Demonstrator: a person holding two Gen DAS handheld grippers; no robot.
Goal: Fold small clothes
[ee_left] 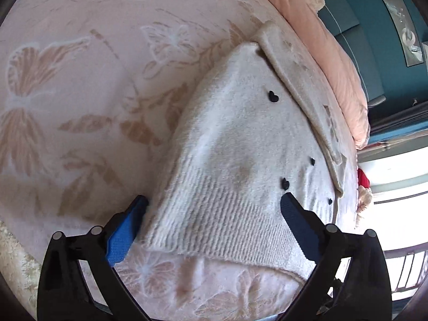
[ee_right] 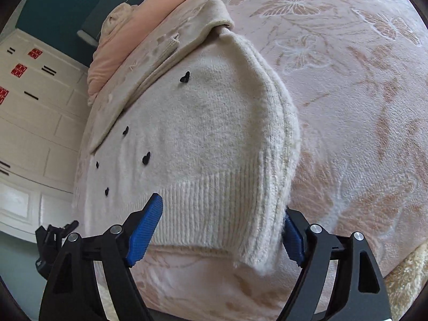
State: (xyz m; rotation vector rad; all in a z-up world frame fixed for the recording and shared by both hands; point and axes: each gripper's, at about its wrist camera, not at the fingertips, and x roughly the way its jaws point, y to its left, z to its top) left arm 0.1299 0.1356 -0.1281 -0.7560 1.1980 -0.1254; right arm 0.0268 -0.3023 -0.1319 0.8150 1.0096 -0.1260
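A small cream knit sweater (ee_left: 235,144) with black heart-shaped buttons lies on a pink butterfly-patterned bedspread (ee_left: 80,80). Its collar is at the far end and its ribbed hem is near me. My left gripper (ee_left: 214,200) is open, its blue-padded fingers straddling the hem's left part. In the right wrist view the sweater (ee_right: 208,133) has a sleeve folded over along its right side. My right gripper (ee_right: 224,211) is open, straddling the hem and the folded sleeve's cuff; its right fingertip is partly hidden behind the cuff.
A peach quilt (ee_left: 329,40) and a teal headboard (ee_left: 374,13) lie beyond the sweater. White wardrobe doors (ee_right: 32,123) stand left of the bed in the right wrist view. The bed's near edge (ee_right: 200,289) is just below the grippers.
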